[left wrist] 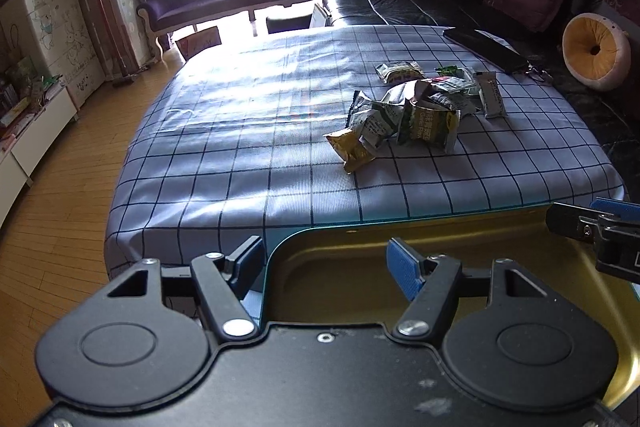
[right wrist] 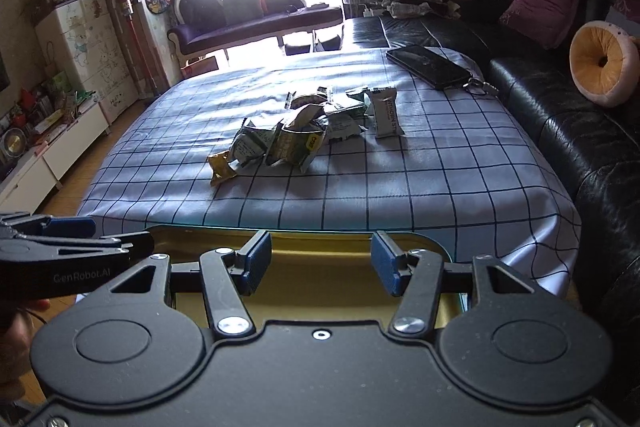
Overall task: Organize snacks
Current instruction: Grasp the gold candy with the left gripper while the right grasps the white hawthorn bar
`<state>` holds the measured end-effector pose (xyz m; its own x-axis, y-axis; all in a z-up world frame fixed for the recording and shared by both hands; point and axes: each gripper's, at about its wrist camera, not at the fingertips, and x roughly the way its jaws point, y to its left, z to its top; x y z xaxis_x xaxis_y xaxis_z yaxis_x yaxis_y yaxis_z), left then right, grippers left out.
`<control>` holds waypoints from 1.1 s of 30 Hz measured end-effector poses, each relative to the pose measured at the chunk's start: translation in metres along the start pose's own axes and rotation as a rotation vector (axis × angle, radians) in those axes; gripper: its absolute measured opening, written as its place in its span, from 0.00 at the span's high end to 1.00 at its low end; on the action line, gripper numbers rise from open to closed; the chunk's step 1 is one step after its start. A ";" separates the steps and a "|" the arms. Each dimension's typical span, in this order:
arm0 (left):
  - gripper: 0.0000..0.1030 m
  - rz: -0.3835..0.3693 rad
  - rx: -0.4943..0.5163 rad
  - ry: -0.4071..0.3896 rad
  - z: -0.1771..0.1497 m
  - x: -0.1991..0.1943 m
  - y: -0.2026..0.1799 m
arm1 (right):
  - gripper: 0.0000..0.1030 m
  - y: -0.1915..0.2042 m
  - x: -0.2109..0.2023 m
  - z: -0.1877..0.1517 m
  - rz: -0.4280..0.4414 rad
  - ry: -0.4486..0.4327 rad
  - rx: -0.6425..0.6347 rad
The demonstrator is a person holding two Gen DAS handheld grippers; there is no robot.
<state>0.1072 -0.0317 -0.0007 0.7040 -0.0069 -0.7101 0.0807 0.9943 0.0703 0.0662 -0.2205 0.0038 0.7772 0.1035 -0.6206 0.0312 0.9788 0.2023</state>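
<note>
a: nearest is the shallow gold metal tray (right wrist: 320,255) on the table's near edge, under both tools. right gripper (right wrist: 320,265) has its jaws apart, nothing between them. left gripper (left wrist: 326,267) is the same, empty, straddling the tray's left corner.

b: snacks?

a: loose pile of crinkled foil snack packets (right wrist: 288,139) mid-table on the blue checked cloth (right wrist: 440,187), straight ahead, well beyond the tray. pile runs left-right. from the left tool it sits ahead and to the right; the right looks nearer, but only slightly.

b: blind spots?

a: packets overlap, so count's unclear. tray's near half is hidden by the gripper bodies.
</note>
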 end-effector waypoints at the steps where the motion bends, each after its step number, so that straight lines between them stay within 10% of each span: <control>1: 0.31 -0.001 -0.007 0.006 0.002 0.003 0.000 | 0.44 -0.003 0.003 0.003 0.011 0.010 0.020; 33: 0.33 -0.021 -0.105 0.151 0.084 0.131 -0.008 | 0.45 -0.037 0.094 0.067 -0.076 0.021 -0.009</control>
<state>0.2577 -0.0496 -0.0352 0.5887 -0.0199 -0.8081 0.0151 0.9998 -0.0137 0.1806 -0.2586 -0.0113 0.7592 0.0328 -0.6500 0.0839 0.9855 0.1477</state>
